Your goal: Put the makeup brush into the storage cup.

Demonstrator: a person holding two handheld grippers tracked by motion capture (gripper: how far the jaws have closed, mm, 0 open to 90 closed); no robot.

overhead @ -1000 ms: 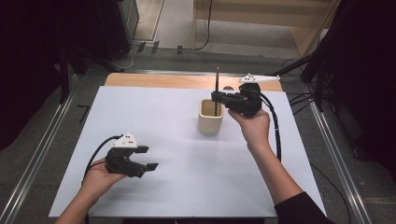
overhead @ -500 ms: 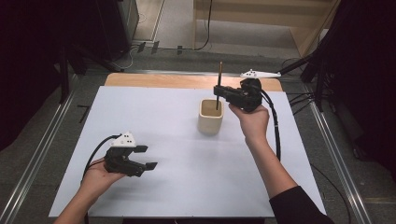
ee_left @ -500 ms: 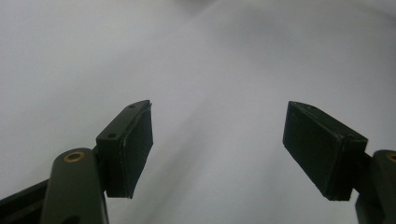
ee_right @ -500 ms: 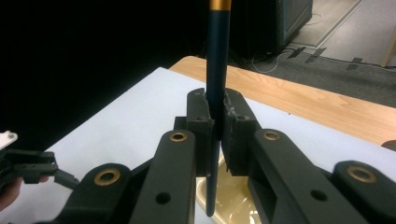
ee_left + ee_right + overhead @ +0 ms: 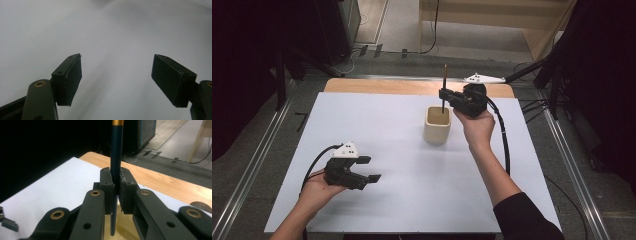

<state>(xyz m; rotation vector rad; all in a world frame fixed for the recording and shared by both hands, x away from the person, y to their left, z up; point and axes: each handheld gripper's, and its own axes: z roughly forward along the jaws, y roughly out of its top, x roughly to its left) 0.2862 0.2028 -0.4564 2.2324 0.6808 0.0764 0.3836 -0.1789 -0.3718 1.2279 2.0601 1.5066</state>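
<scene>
High view, item list: white table (image 5: 377,125); beige cup (image 5: 437,125), centre-far; right gripper (image 5: 445,94) clamped on dark pencil (image 5: 444,90), upright, now risen, tip at the cup's mouth, apparently being drawn out; left gripper (image 5: 368,169), near left, unmoved, jaws wide, empty.

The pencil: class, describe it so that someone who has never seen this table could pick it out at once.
Start at the white table, then find the cream cup near its far edge. Just above the cup, the right gripper holds the pencil upright in shut jaws: a thin dark stick with a gold band, its lower tip inside the cup.
</scene>
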